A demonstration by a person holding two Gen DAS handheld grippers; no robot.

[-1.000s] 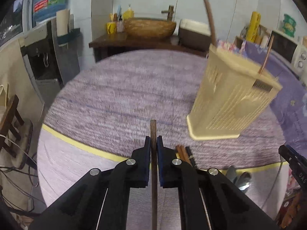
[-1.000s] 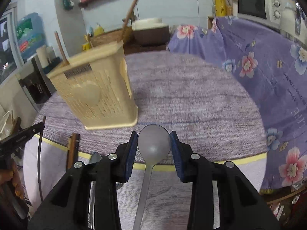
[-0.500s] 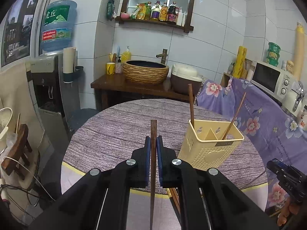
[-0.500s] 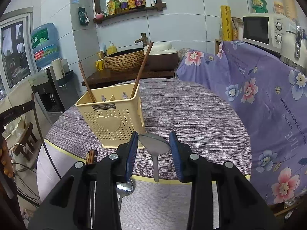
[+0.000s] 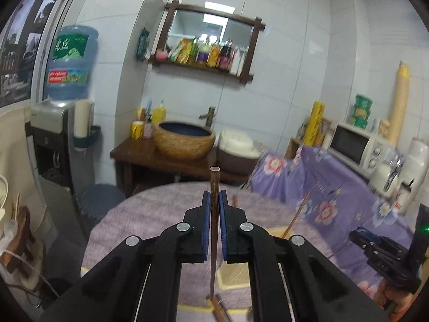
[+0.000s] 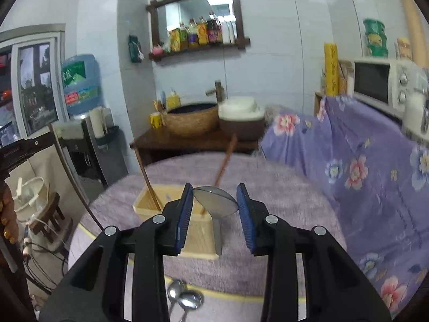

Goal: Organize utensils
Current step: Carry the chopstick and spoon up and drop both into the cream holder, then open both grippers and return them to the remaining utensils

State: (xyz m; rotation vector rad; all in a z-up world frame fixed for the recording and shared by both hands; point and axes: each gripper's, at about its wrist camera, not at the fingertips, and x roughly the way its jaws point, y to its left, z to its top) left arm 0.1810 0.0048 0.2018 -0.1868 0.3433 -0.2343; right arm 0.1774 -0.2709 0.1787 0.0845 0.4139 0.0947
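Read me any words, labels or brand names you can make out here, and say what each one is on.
"虎丘": green label on the water jug.
Red band lower on the jug: too small to read.
Shelf bottles: labels blurred.
Yellow roll: characters blurred.
Utensil holder: no label visible.

Both wrist fisheyes ride above the round table [image 5: 150, 220] facing the sink wall; shared: mirror shelf [image 6: 198, 21], basket holder [image 6: 171, 201] low centre.

Even indoor light, motion blur (strongest low), fisheye-bent edges
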